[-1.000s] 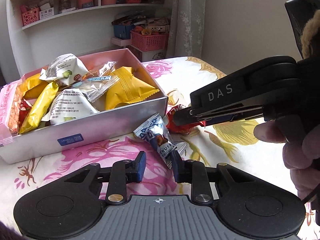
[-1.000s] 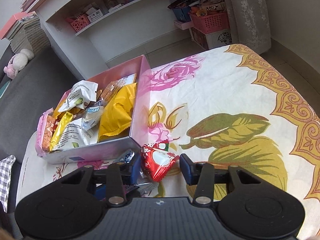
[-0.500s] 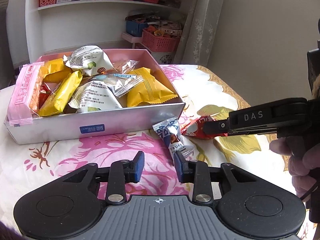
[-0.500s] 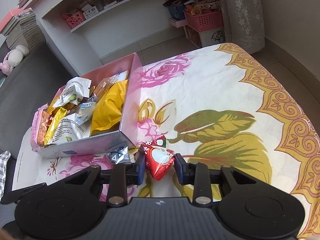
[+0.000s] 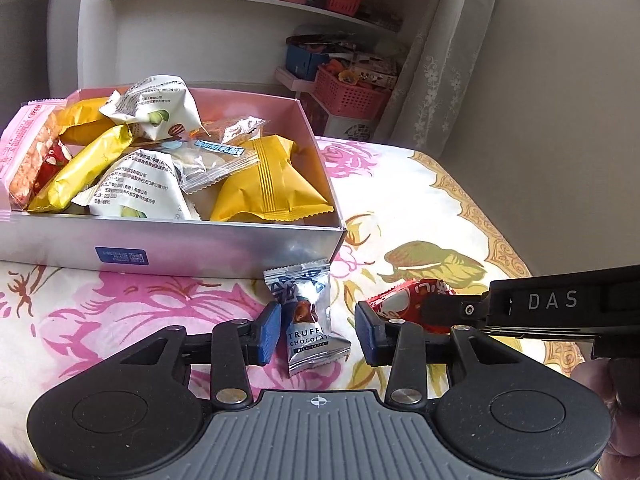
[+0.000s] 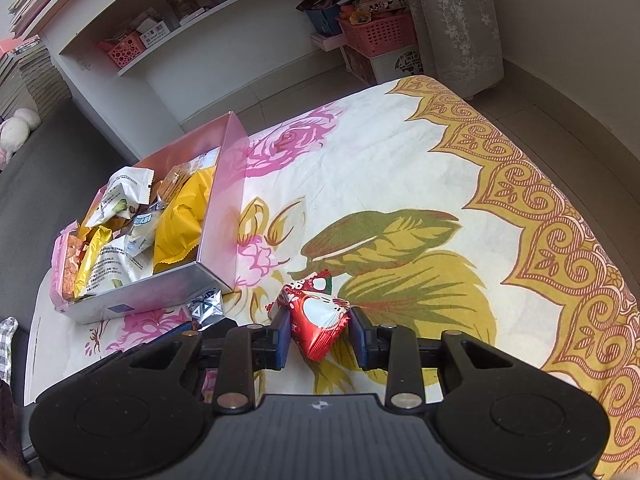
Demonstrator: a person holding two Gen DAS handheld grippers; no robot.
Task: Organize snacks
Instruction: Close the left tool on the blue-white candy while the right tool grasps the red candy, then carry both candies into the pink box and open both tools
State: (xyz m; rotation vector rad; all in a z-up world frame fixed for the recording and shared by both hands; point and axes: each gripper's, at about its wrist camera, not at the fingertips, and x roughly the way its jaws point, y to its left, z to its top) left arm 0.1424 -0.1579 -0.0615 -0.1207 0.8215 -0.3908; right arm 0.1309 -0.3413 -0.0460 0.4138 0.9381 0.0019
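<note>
A silver truffle chocolate packet (image 5: 308, 312) lies on the floral cloth just in front of the pink snack box (image 5: 200, 240). My left gripper (image 5: 318, 334) straddles it, open; the left pad is against the wrapper and the right pad stands clear of it. To its right, a red snack packet (image 5: 400, 298) is held by my right gripper (image 5: 434, 308), which comes in from the side. In the right wrist view the right gripper (image 6: 320, 336) is shut on the red packet (image 6: 320, 320). The silver packet (image 6: 206, 308) and the box (image 6: 160, 292) lie to the left.
The box is full of yellow, white and clear snack packets (image 5: 264, 184). A white shelf (image 5: 224, 12) and pink baskets (image 5: 348, 96) stand behind the table. A curtain (image 6: 452, 20) hangs at the far right. A person's fingers (image 5: 600, 384) hold the right gripper. Bare cloth (image 6: 440, 168) stretches to the right.
My left jaws have widened and now straddle the silver packet; before, it lay against the right pad. The left view has rolled level. My right jaws have closed onto the red packet.
</note>
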